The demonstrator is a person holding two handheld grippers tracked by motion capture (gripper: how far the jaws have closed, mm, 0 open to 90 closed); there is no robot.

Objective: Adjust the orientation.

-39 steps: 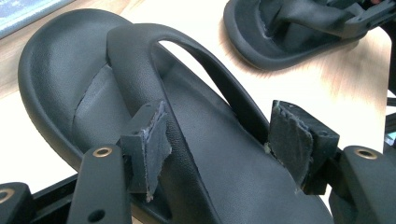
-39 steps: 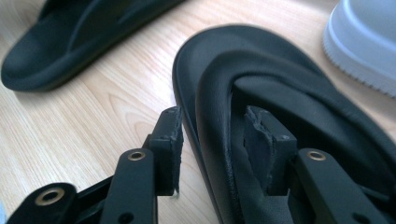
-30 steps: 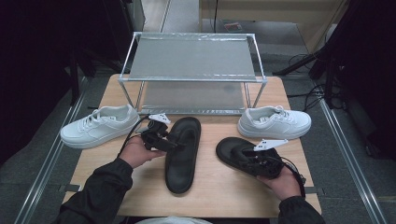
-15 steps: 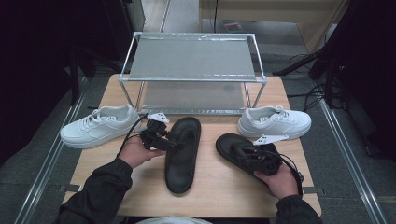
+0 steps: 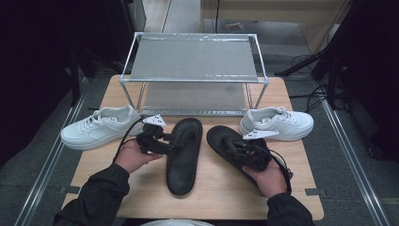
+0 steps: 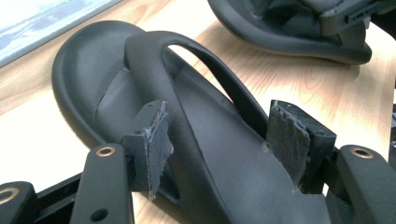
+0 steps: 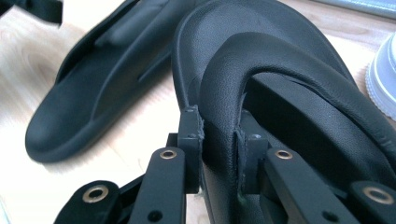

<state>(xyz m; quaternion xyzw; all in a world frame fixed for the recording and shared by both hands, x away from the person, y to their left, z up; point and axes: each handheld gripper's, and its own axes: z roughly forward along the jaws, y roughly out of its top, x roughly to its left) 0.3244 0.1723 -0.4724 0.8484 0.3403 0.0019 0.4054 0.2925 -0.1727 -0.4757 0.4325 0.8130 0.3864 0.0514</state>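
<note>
Two black thong sandals lie on the wooden table. The left sandal rests flat. My left gripper stands open astride its strap, with the pads clear of it. The right sandal is tilted, toe toward the rack. My right gripper is shut on its strap, which is pinched between both pads. In the right gripper view the left sandal lies just beyond.
A metal two-tier shoe rack stands at the back of the table. A white sneaker sits at its left foot and another white sneaker at its right, close to the right sandal's toe.
The right hand has carried the right sandal away from the person toward the rack and slightly left, closer to the left sandal. The left hand and left sandal have stayed put.
</note>
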